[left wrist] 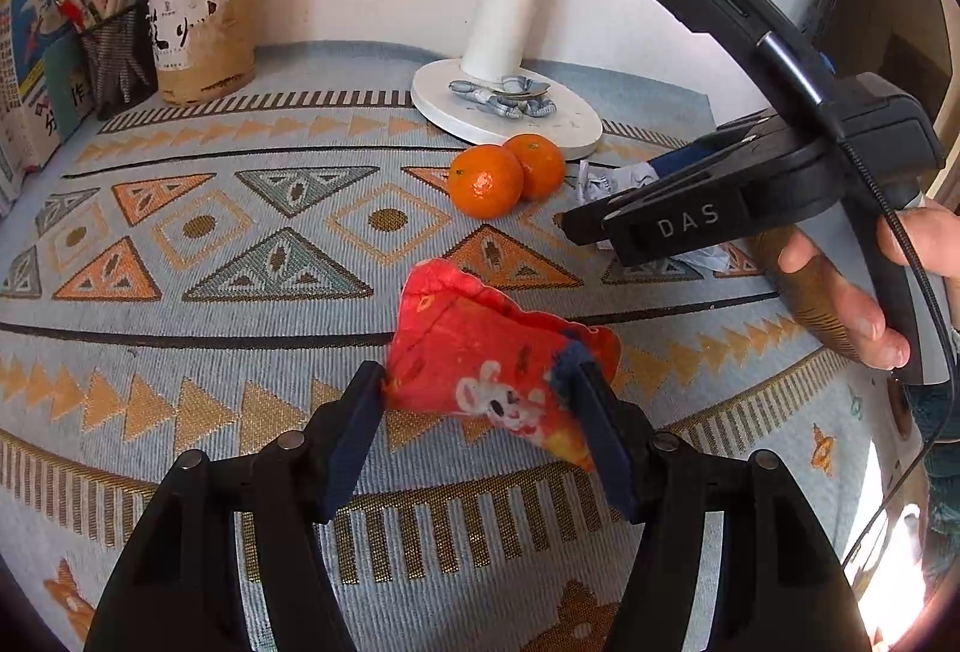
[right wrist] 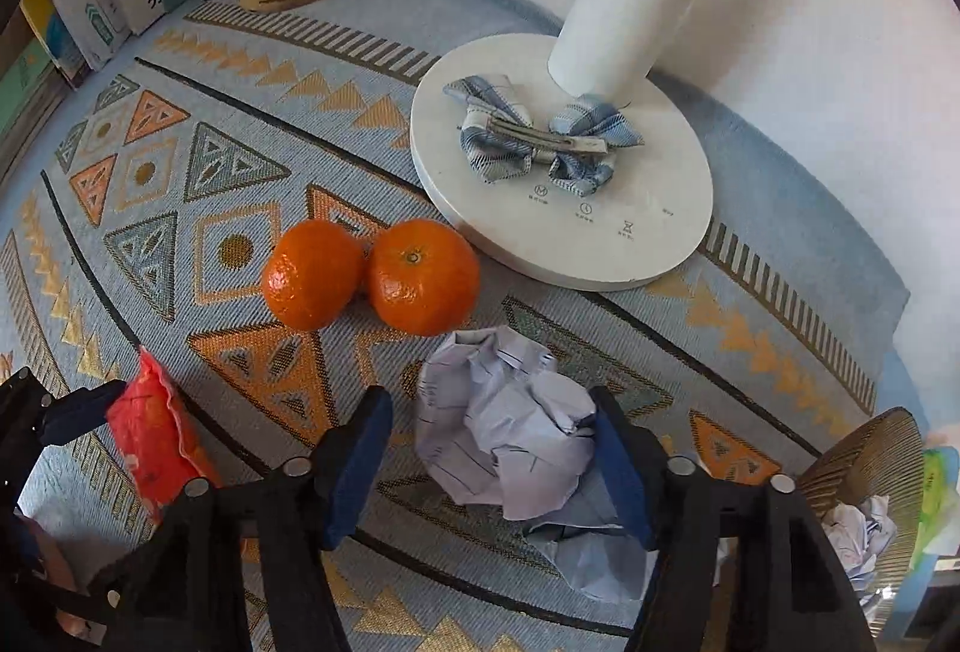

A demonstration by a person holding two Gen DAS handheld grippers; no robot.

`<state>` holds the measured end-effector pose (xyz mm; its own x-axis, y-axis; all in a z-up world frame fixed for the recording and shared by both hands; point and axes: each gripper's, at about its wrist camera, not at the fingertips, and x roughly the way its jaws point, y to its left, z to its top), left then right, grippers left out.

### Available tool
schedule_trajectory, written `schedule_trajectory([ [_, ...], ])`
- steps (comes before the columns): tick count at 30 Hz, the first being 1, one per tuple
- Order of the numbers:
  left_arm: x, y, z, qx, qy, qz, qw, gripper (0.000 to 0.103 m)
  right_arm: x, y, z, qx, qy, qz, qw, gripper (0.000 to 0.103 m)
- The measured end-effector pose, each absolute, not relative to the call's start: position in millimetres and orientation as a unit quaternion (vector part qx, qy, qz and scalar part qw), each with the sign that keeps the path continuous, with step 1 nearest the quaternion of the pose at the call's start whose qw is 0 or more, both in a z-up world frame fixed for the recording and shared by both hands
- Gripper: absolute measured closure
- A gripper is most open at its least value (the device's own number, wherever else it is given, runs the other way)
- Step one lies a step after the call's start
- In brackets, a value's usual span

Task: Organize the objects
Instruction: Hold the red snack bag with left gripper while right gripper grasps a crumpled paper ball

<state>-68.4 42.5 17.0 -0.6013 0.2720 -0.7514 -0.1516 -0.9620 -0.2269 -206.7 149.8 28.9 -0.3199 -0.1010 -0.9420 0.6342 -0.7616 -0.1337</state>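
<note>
Red rabbit-print pouch (left wrist: 498,358) pinched in left tongs (left wrist: 480,382), crumpled, puffy

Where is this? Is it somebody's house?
Probably, yes: it looks like a desk at home. A pen holder full of pens, books leaning by the wall, and a white desk lamp all sit on a patterned tablecloth.

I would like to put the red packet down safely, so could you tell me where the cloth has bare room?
Bare cloth spans the left side, between the pen holders and the left gripper holding the red packet. It is crowded on the right: tangerines, lamp base and crumpled paper sit close together.
</note>
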Motion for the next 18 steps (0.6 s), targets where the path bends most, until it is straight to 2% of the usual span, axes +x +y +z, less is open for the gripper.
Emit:
schedule_trajectory([
  [3,-68,43,17,-0.431,-0.064,0.892,0.124,0.041,-194,157,41,0.52,0.216,-0.787,0.251,0.051],
  [5,-66,45,17,-0.436,-0.04,0.888,0.139,0.041,-178,168,55,0.524,0.164,-0.788,0.278,0.051],
  [8,-53,48,19,-0.451,0.022,0.874,0.18,0.041,-145,189,69,0.53,0.104,-0.784,0.306,0.051],
  [11,-31,47,18,-0.448,0.109,0.852,0.249,0.042,-108,210,70,0.533,0.077,-0.783,0.31,0.051],
  [13,-22,41,17,-0.44,0.152,0.846,0.26,0.036,-86,220,66,0.531,0.063,-0.787,0.308,0.051],
  [15,-26,28,21,-0.46,0.108,0.843,0.257,0.036,-70,228,64,0.525,0.053,-0.794,0.301,0.051],
  [18,-36,14,26,-0.476,-0.032,0.83,0.289,0.033,-58,246,56,0.529,0.016,-0.794,0.299,0.05],
])
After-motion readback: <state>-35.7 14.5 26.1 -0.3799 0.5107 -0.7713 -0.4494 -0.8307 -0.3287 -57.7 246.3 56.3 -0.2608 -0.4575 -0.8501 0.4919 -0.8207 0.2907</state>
